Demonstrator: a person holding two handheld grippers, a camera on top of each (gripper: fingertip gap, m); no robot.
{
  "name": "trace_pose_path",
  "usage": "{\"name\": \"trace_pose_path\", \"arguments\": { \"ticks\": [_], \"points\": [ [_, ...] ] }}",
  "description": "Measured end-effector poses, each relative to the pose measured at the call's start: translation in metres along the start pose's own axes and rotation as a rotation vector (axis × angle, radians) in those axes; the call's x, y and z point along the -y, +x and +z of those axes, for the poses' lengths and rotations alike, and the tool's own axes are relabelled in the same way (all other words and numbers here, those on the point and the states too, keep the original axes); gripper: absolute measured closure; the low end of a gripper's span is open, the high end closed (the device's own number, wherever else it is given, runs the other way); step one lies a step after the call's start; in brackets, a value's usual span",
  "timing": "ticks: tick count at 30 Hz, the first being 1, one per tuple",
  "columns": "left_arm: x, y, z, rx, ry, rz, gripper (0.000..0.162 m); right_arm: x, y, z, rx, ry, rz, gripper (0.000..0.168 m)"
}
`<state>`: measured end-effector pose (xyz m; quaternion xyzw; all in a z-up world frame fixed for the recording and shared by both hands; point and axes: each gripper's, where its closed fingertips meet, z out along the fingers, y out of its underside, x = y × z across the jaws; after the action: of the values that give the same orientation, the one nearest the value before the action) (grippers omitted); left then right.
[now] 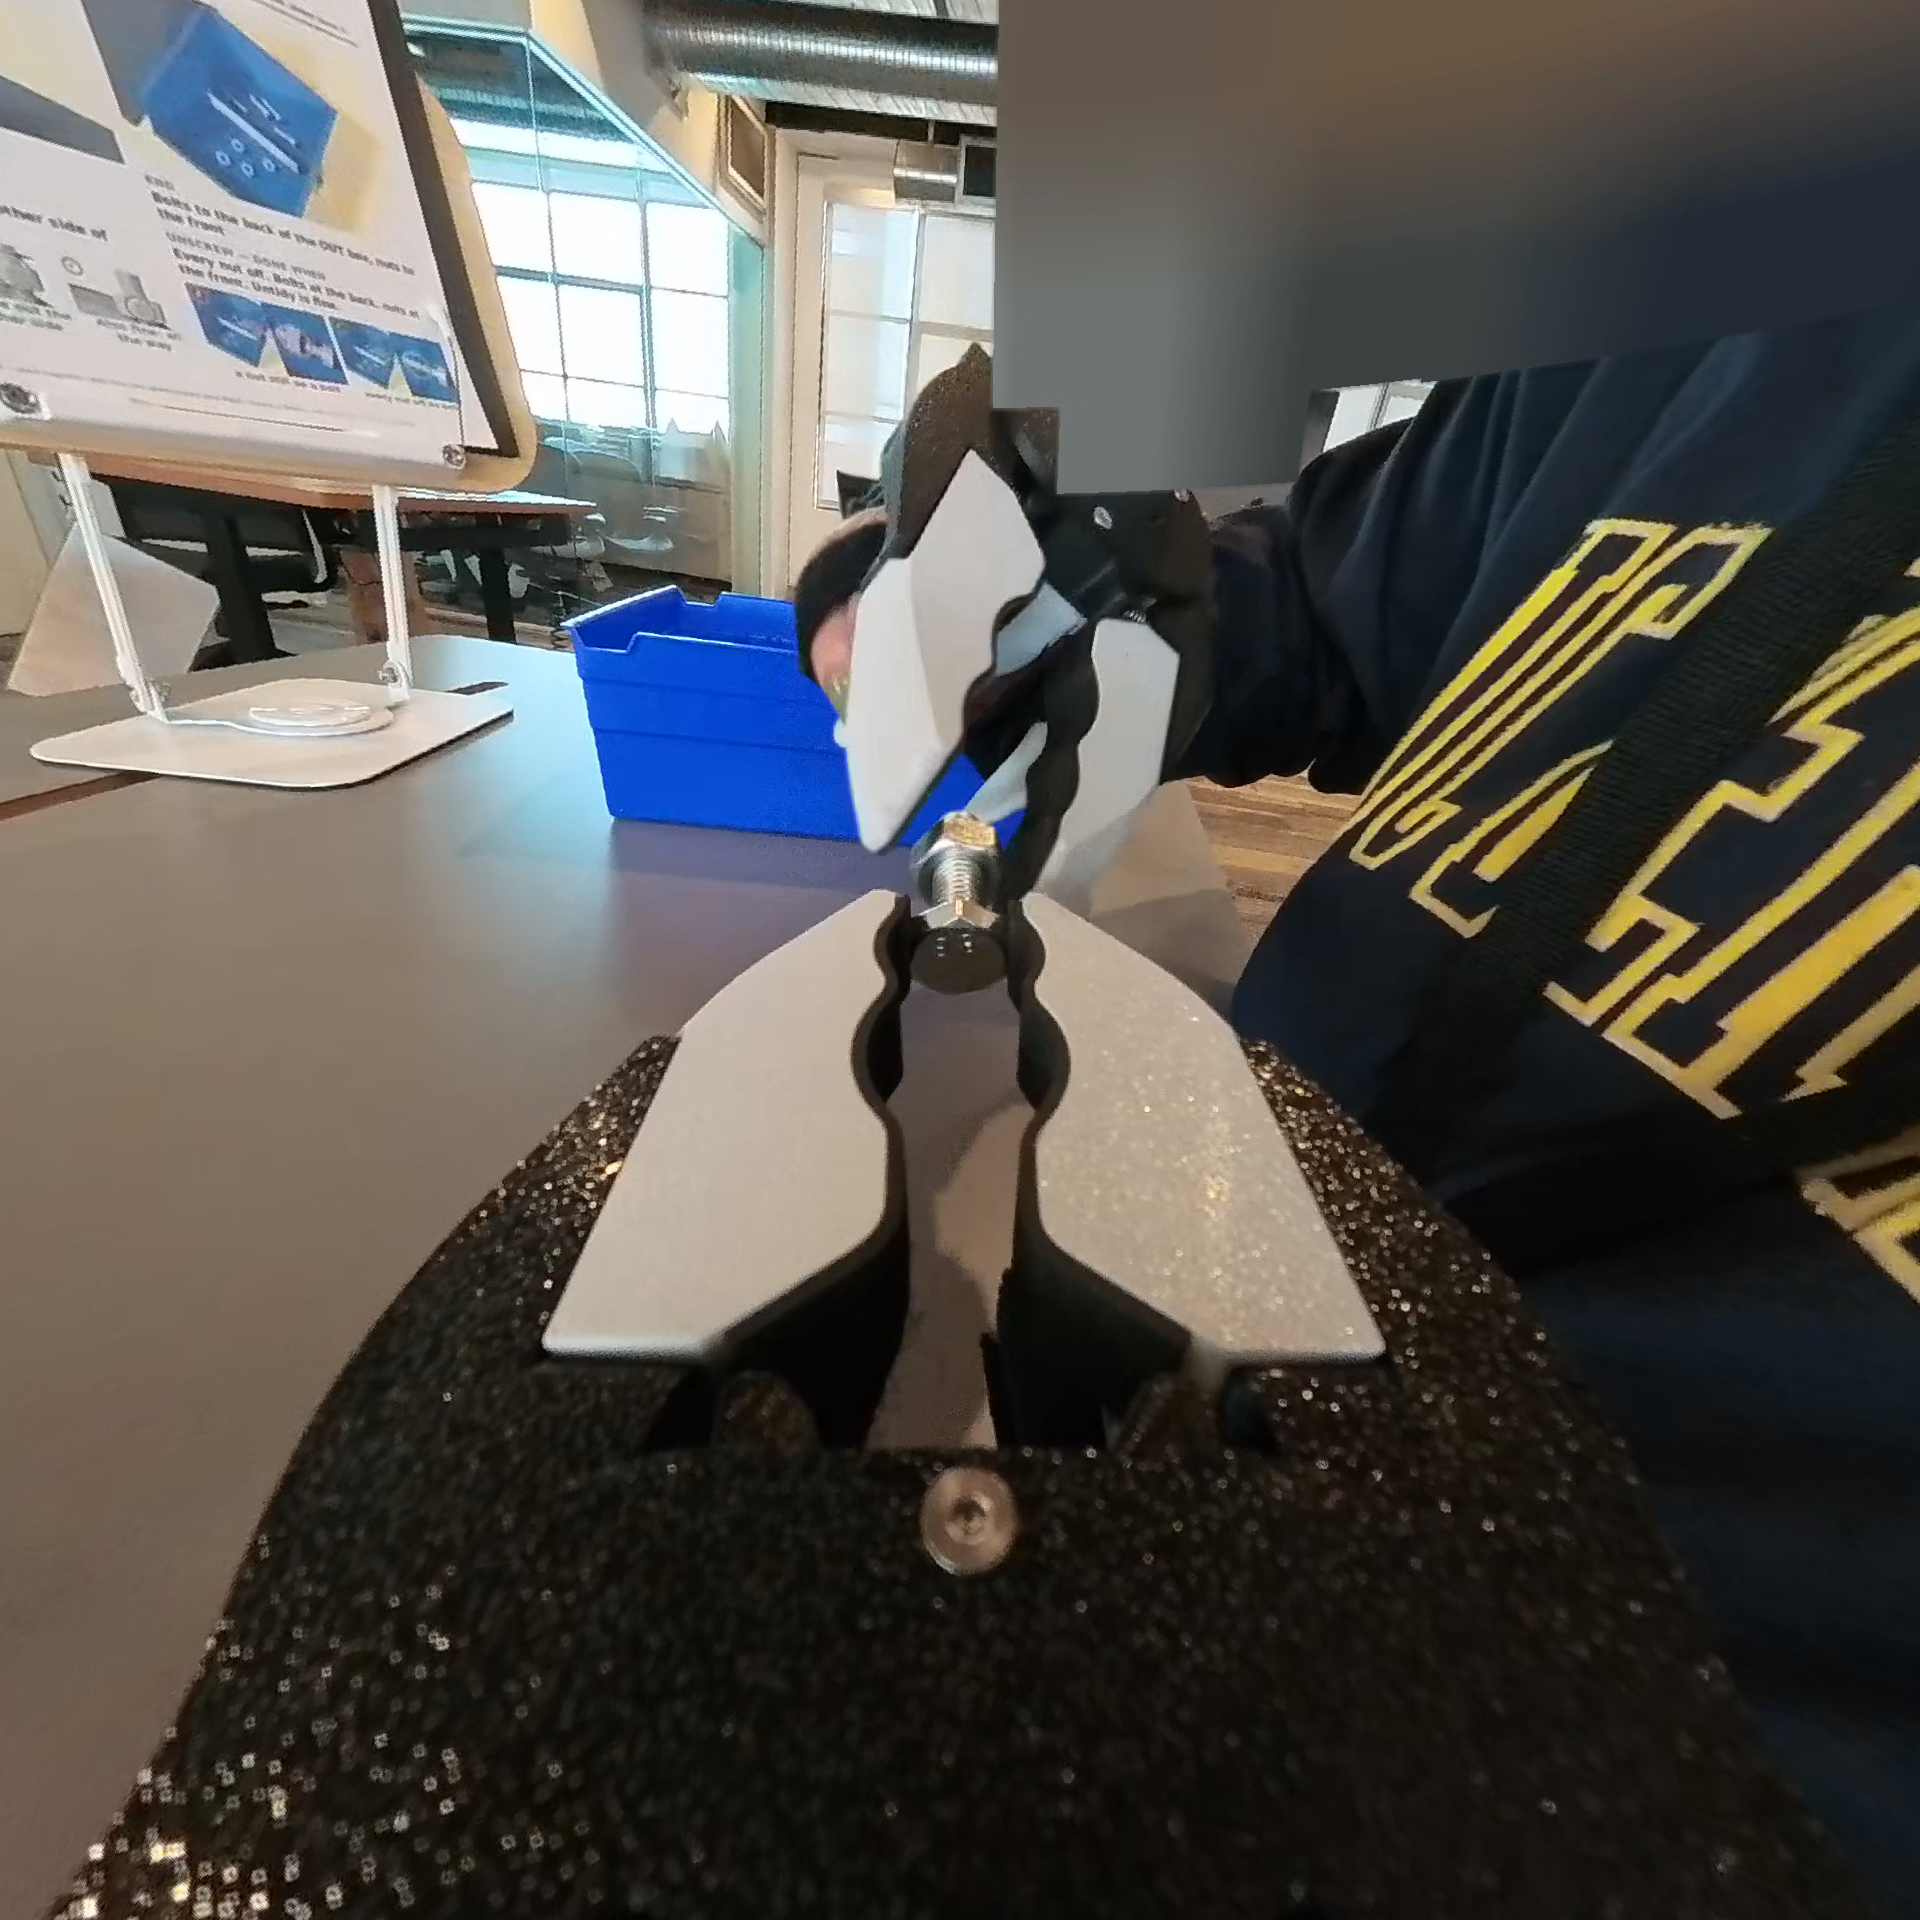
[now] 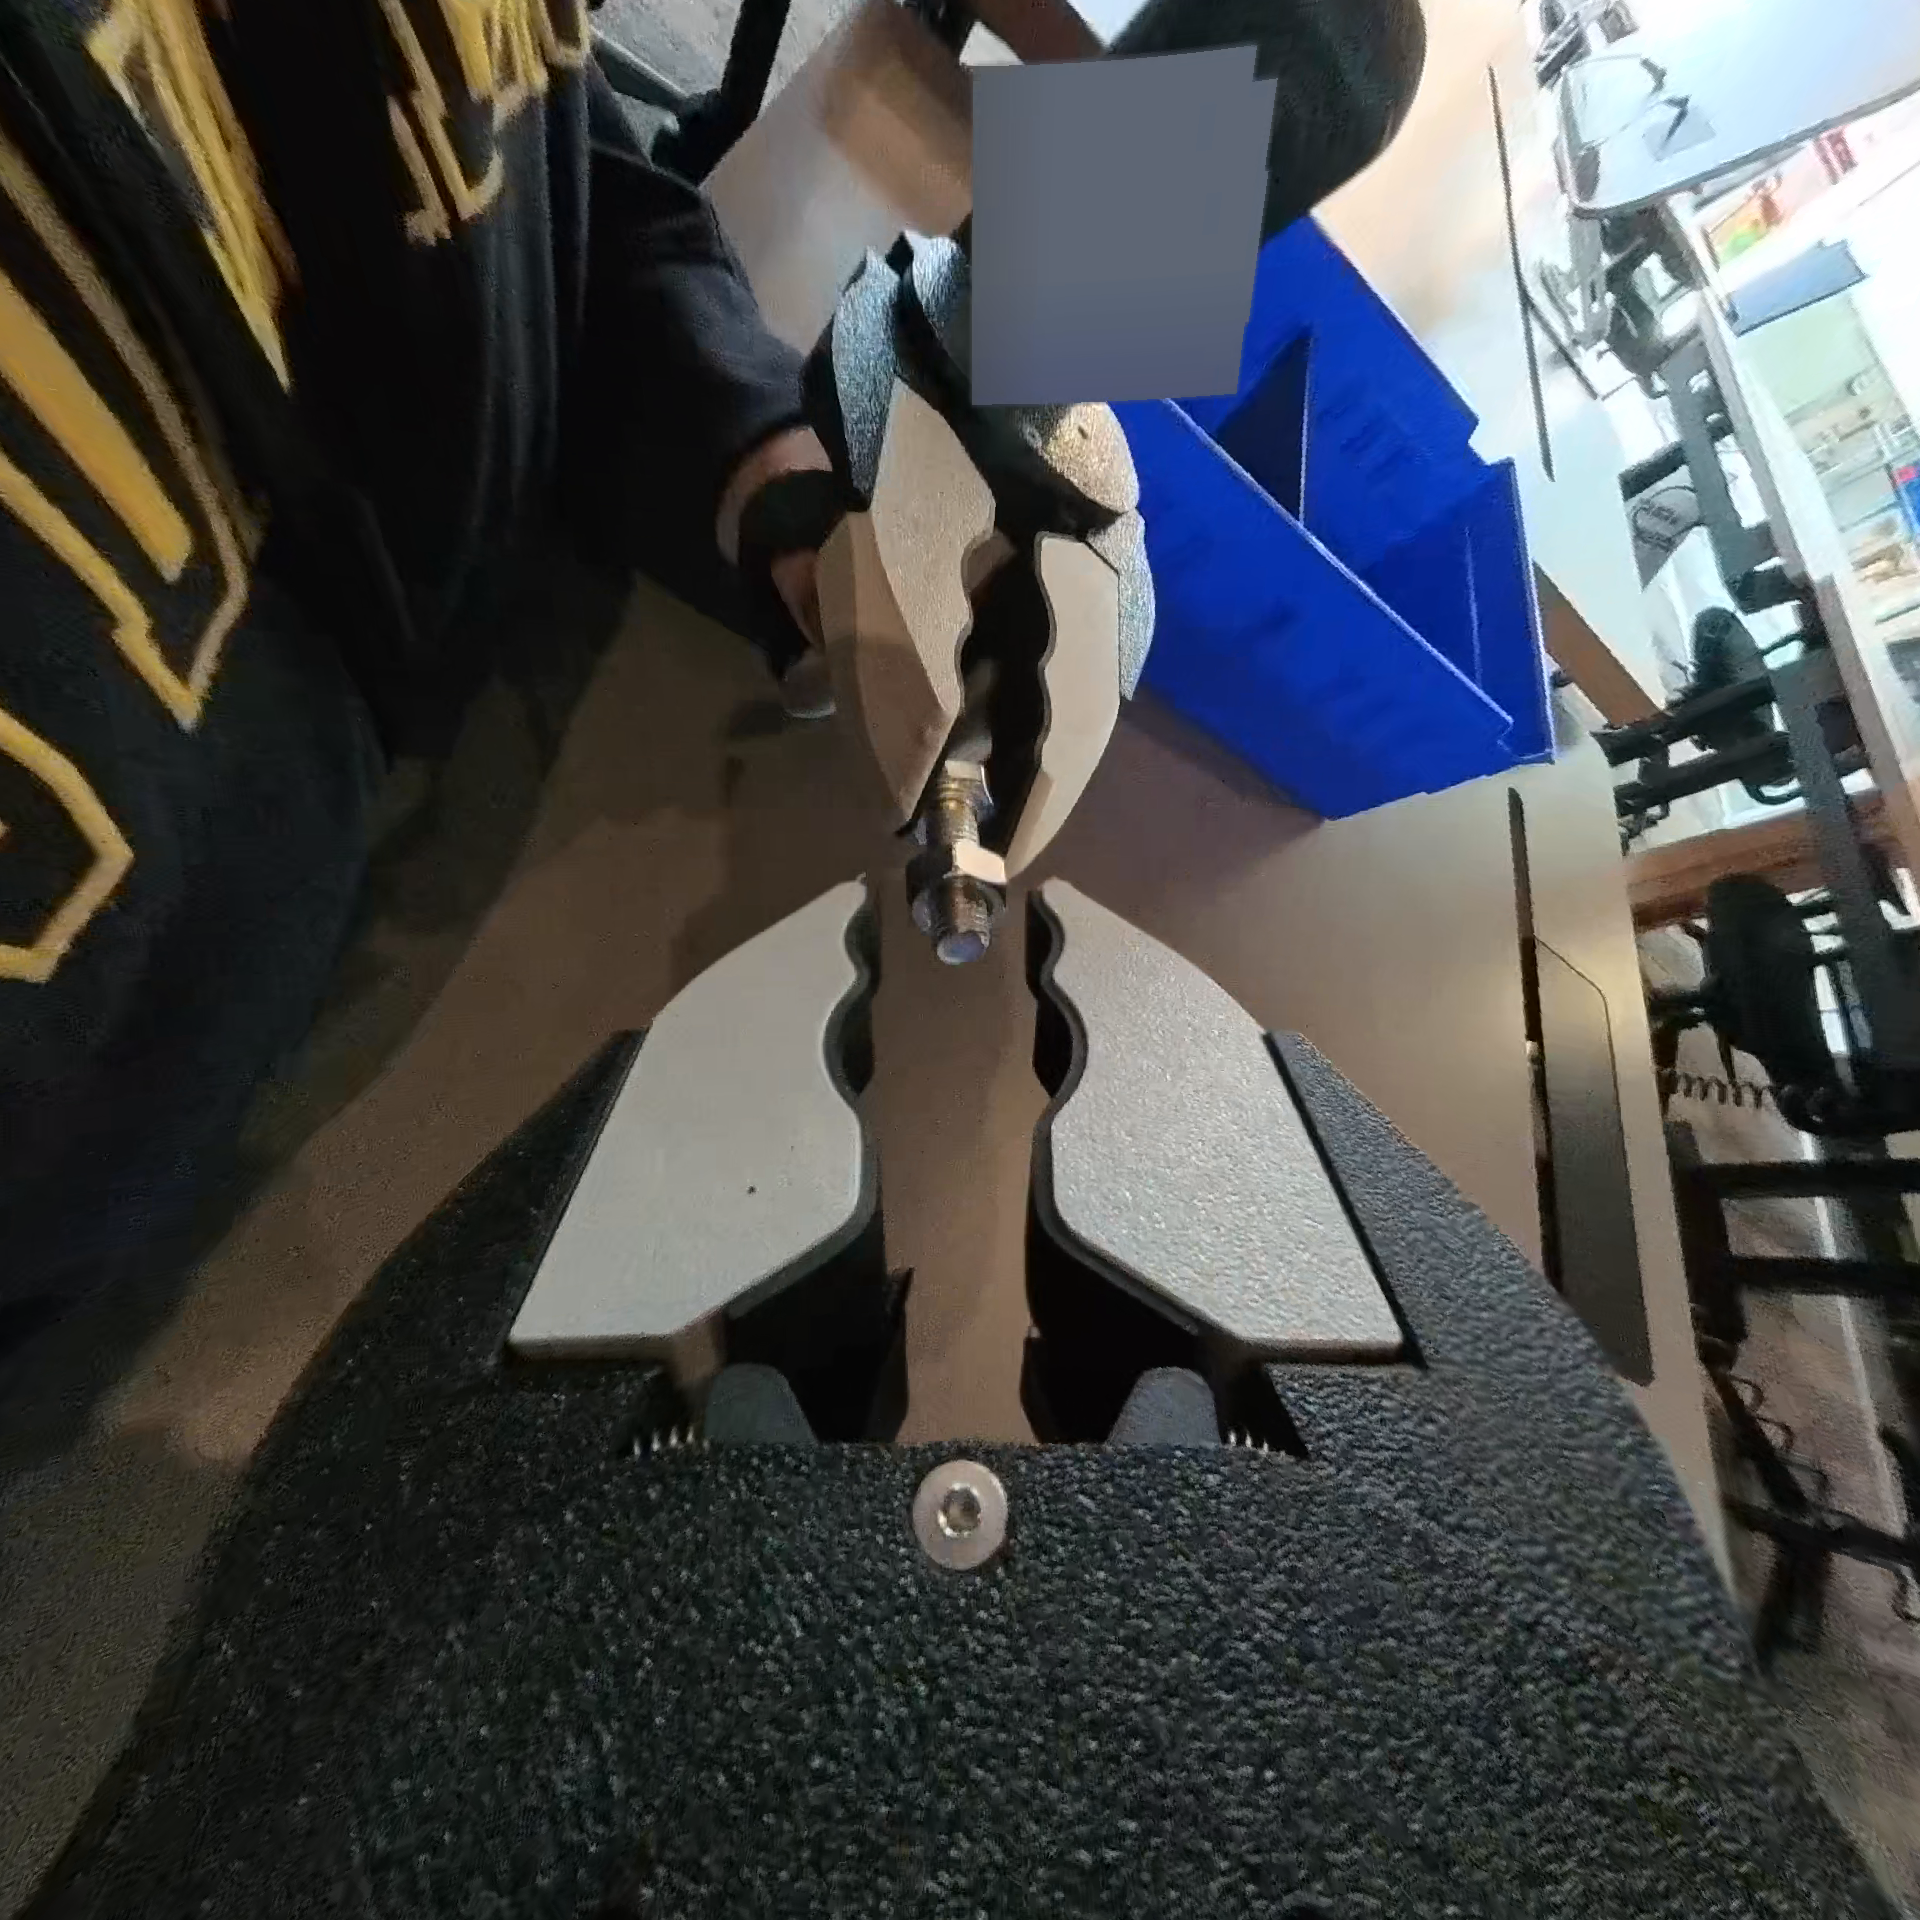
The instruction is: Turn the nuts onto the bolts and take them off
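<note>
Bolt with one nut on its thread, held in the air above the grey table. We see it at the centre of both wrist views. The hex head sits nearest the left wrist camera, and the threaded end points away toward 12 o'clock.

The left gripper is clamped narrowly on the hex head, its dark pads pressing the flats from 9 and 3 o'clock. The right gripper enters the left wrist view from 1 o'clock. Its fingers stand narrowly parted to either side of the free thread end, with a visible gap on both sides. The nut lies just beyond its tips and is not gripped.

A blue bin stands on the table at 10 o'clock of the bolt, near but apart. An instruction sheet on a stand is farther off at 10 o'clock.

We judge both parts to be steel: rigid, small, dense for their size, smooth and liable to slip or spin between flat pads. We would keep hold of the bolt by its head, across two opposite flats, so that it cannot turn. The nut is likewise best taken across opposite flats, squarely, without touching the thread. A tilted grip would bind it. If it is released at the thread end it would drop and roll.
</note>
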<state>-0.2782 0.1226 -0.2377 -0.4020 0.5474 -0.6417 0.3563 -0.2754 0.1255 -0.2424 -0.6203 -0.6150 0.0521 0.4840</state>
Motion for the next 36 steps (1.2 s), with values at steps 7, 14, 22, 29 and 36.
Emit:
{"name": "trace_pose_path", "arguments": {
  "ticks": [7,14,22,29,36],
  "points": [
    [0.000,0.002,0.001,-0.031,0.019,-0.031,0.145,0.001,-0.002,0.002,-0.008,0.015,0.053,0.151],
    [0.002,-0.008,-0.001,0.031,0.037,-0.054,0.099,-0.018,0.018,-0.032,-0.137,-0.079,0.087,0.151],
    [0.001,-0.011,-0.005,0.059,0.026,-0.039,0.151,-0.134,0.080,-0.206,-0.504,-0.563,0.375,0.150],
    [0.000,-0.012,-0.006,0.062,0.023,-0.043,0.162,-0.270,0.004,-0.259,-0.302,-1.011,0.793,0.150],
    [-0.002,-0.015,-0.006,0.073,0.016,-0.067,0.162,-0.312,-0.031,-0.253,-0.244,-1.055,0.925,0.151]
  ]
}}
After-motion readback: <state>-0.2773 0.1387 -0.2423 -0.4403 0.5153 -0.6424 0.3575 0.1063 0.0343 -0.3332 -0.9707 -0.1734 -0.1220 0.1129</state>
